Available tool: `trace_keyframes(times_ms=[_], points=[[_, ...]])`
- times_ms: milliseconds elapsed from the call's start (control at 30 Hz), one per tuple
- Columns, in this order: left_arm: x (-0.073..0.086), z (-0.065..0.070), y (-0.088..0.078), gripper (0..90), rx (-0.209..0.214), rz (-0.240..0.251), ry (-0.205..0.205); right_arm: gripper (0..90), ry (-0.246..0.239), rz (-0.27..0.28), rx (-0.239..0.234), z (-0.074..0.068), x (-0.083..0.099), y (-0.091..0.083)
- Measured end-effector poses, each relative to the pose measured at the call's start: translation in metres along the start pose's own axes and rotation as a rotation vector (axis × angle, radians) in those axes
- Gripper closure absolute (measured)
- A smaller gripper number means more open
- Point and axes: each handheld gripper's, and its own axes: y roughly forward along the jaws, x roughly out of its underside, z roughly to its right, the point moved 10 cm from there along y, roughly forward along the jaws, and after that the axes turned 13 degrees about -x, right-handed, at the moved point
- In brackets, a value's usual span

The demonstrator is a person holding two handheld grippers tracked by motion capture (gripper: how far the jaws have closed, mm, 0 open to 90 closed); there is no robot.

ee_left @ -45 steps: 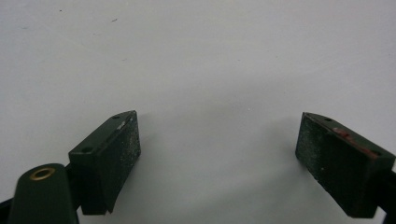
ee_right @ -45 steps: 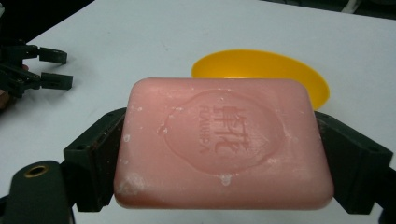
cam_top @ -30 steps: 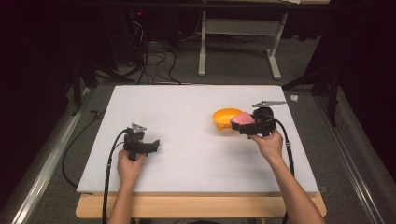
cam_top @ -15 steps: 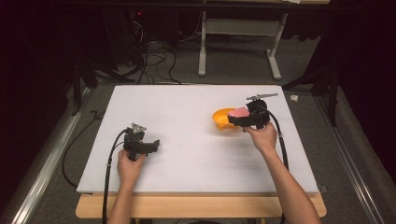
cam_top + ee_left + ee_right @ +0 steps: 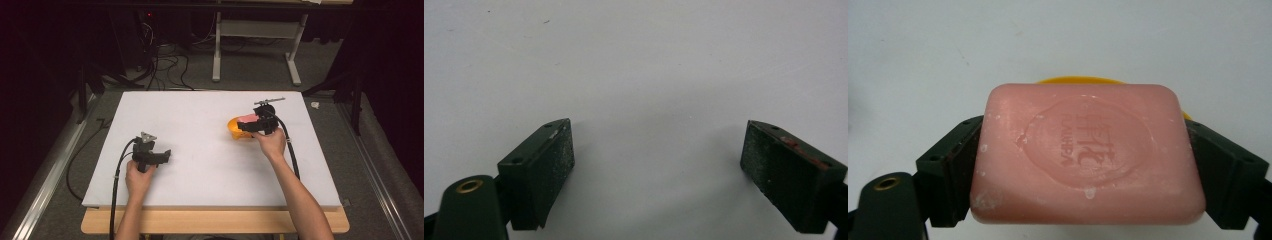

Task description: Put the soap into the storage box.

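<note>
- Soap [image 5: 1087, 152], a pink bar with a stamped oval mark on its broad face, sits clamped between the fingers of the right gripper [image 5: 1083, 165], one black pad pressed on each short end.
- In the right gripper view the bar's face is turned toward the camera, and a thin yellow edge of the bowl [image 5: 1083, 80] peeks out just behind its top edge.
- From the high view the soap [image 5: 247, 118] shows as a small pink patch right at the bowl [image 5: 234, 128], held at the bowl's rim; whether it touches the bowl cannot be told from there.
- Bowl: orange-yellow, on the white bench [image 5: 200, 125], toward the bench's right half and nearer its far edge than its near one.
- Right gripper [image 5: 246, 126] reaches the bowl from the bowl's right side, the right hand [image 5: 270, 142] behind it and a black cable trailing back along the forearm.
- Left gripper [image 5: 165, 156] rests well apart from the bowl, off to the bowl's left and nearer the person, held by the left hand [image 5: 137, 177].
- In the left gripper view its fingers [image 5: 541, 172] stand wide apart with only bare white bench [image 5: 649, 75] between them, gripping nothing.
</note>
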Motion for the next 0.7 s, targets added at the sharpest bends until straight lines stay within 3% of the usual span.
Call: trace_keyframes(times_ms=[400,700], points=[[0.000,0.000,0.000,14.3,-0.001,0.000,0.001,13.6,0.053,-0.030,0.042,0.007,0.002,0.019],[0.000,0.000,0.000,14.4,-0.001,-0.001,0.003,13.5,0.062,-0.050,0.074,0.013,0.005,0.027]])
